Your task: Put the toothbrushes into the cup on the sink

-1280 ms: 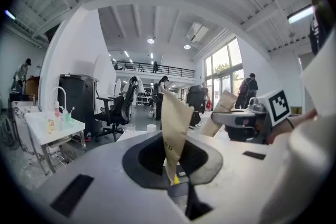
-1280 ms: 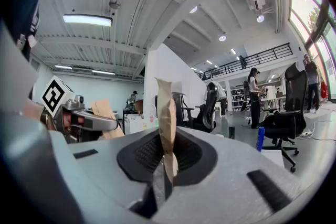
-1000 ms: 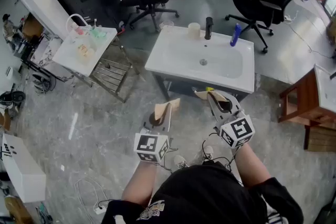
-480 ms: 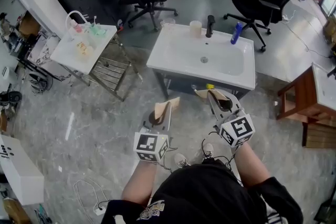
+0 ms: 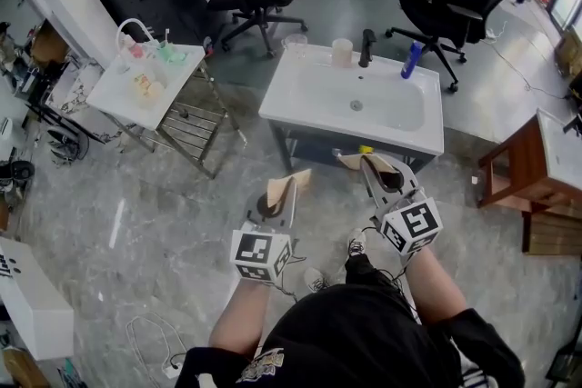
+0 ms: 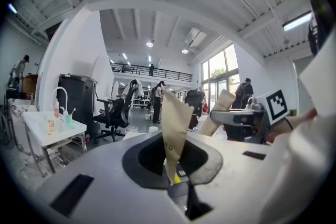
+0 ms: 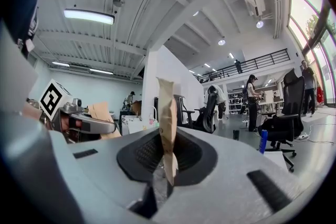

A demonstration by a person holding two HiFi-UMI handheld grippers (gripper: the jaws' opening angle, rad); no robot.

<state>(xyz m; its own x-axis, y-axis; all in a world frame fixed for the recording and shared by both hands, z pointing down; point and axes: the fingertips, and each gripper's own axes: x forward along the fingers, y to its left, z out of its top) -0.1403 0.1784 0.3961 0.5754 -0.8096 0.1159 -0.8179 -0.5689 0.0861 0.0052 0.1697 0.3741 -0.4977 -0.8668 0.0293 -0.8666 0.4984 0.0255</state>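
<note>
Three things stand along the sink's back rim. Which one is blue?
The bottle at the right end. The faucet in the middle is black, and the cup left of it is pale beige.

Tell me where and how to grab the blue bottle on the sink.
Probably around its slim body at mid-height, coming in level from the basin side: the blue bottle stands upright on the back rim of the sink, clear of the faucet beside it.
</note>
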